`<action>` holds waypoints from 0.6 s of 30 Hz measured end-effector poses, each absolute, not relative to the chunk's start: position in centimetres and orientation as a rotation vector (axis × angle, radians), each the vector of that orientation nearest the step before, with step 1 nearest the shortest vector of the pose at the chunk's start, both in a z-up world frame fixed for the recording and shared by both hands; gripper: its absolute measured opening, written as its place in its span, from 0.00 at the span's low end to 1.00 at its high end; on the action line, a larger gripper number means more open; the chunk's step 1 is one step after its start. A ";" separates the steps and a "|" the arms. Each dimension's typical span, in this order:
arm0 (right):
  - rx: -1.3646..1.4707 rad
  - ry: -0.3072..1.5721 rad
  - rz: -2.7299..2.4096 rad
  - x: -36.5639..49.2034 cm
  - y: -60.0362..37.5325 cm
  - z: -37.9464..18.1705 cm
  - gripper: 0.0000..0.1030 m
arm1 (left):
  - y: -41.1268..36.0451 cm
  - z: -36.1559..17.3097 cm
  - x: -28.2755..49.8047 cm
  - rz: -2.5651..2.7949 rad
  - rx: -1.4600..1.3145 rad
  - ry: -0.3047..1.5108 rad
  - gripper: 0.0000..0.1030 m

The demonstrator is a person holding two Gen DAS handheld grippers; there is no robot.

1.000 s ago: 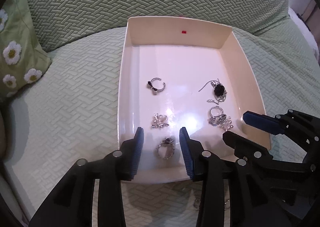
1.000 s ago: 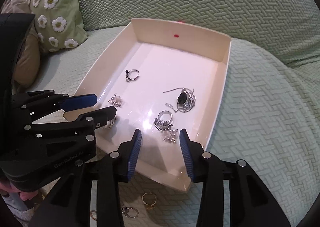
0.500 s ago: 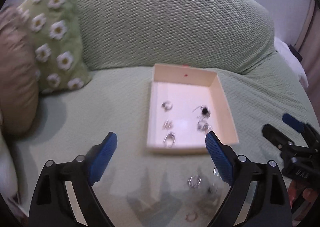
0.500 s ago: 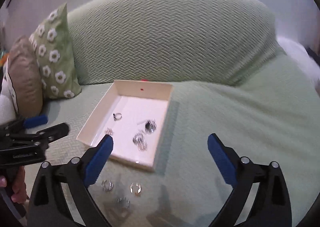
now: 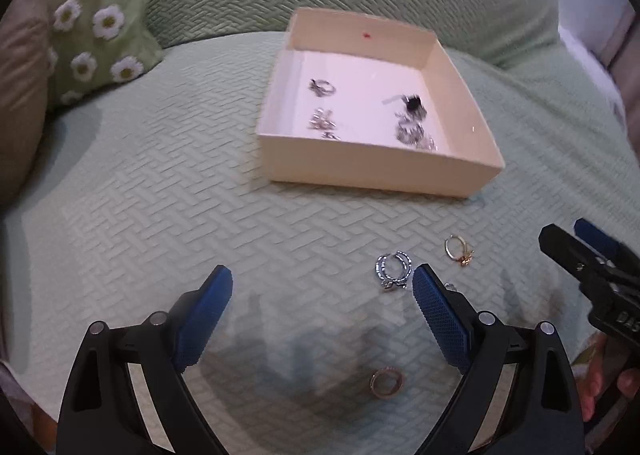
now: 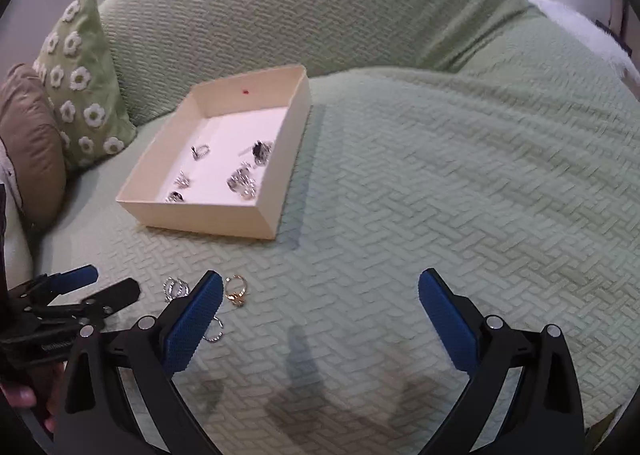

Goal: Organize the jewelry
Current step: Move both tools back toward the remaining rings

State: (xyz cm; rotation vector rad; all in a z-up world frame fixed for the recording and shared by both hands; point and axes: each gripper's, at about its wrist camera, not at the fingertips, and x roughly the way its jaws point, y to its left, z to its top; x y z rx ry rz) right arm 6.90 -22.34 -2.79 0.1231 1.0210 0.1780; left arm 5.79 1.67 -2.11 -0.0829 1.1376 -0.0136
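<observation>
- A flowered cushion (image 5: 94, 21) is leaning against the green sofa back, well to the left of the cream box (image 5: 372, 175); a brown cushion (image 6: 34, 147) is sitting further left still.
- The box is resting on the green woven sofa cover (image 5: 168, 191), and several silver pieces are lying on its white floor: a ring with a dark stone (image 5: 321, 87) at the left of the floor, a small silver cluster (image 5: 321, 119) nearer the front wall, and a black-flowered piece (image 5: 413, 106) at the right with a silver tangle (image 5: 412, 133) just in front of it.
- The left hand-held gripper (image 5: 322, 309) is hanging over the cover in front of the box, well clear of it; its jaws have just been opening and are standing wide and released, with nothing between them.
- A pair of silver hoops (image 5: 393, 270) is lying on the cover in front of the box, just beside that gripper's right fingertip.
- A rose-gold band (image 5: 386, 383) is lying further from the box, low between the left gripper's fingers but untouched.
- A gold ring (image 5: 459, 250) is lying in front of the box's right corner, to the right of the hoops.
- The right hand-held gripper (image 6: 320, 309) is hovering in front and to the right of the box; its jaws too have just been opening and are spread wide, holding nothing.
</observation>
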 end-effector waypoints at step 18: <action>0.114 1.073 0.207 7.1 -22.1 -3.4 0.94 | -0.5 -4.5 7.6 -0.099 -0.045 1.171 0.48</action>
